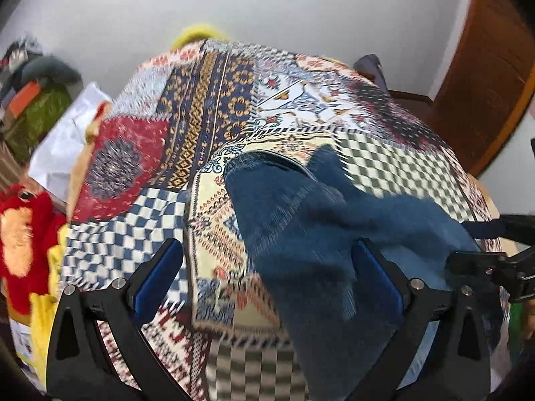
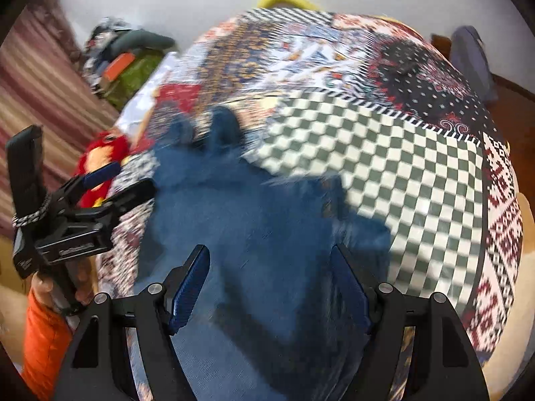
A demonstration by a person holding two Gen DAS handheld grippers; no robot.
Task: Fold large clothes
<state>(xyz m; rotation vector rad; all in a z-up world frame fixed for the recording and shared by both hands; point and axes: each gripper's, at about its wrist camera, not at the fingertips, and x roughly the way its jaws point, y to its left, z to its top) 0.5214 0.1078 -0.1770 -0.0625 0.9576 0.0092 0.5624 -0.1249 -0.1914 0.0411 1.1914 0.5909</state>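
Note:
Blue denim jeans [image 1: 301,217] [image 2: 250,227] lie crumpled on a patchwork bedspread [image 1: 217,100] [image 2: 384,167]; both views are motion-blurred. My left gripper [image 1: 269,274] is open, its blue pads wide apart. The denim runs under its right finger [image 1: 378,277] and neither pad presses on it. My right gripper [image 2: 269,284] hovers open over the jeans, with cloth beneath the gap and nothing pinched. Each gripper shows in the other's view: the right gripper [image 1: 468,244] at the far right edge, the left gripper [image 2: 135,175] at the left, held by a hand with an orange sleeve [image 2: 43,334].
A red and yellow plush toy [image 1: 20,234] [image 2: 100,153] lies at the bed's left edge beside white paper [image 1: 67,140]. A pile with green cloth [image 1: 36,117] [image 2: 133,73] sits by the wall. A wooden door [image 1: 485,83] stands at the right, a striped curtain [image 2: 33,83] at the left.

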